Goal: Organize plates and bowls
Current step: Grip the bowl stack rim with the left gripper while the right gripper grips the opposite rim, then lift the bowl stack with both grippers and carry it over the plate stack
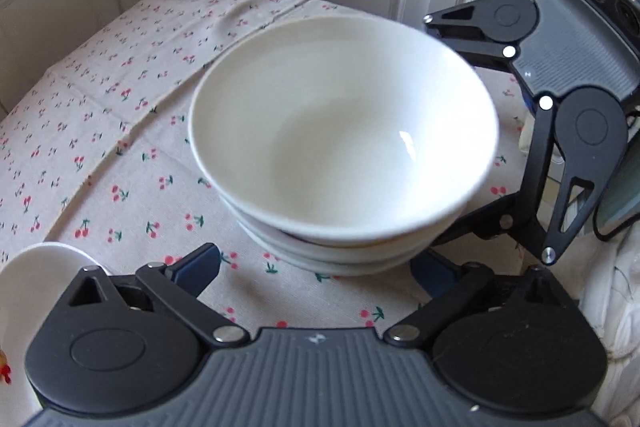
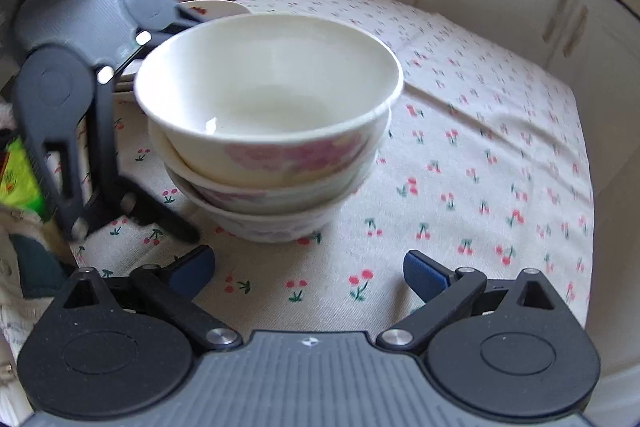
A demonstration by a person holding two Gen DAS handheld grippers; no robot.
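Bowl stack (image 2: 272, 131): dead ahead of your right gripper (image 2: 308, 275), nearer than your left gripper (image 1: 316, 271).
Jaws: both spread, empty.

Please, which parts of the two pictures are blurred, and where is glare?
Left wrist view: top bowl has a smeared rim, with a small glare spot inside. Right wrist view: left gripper and tablecloth are blurred; a highlight sits inside the bowl.
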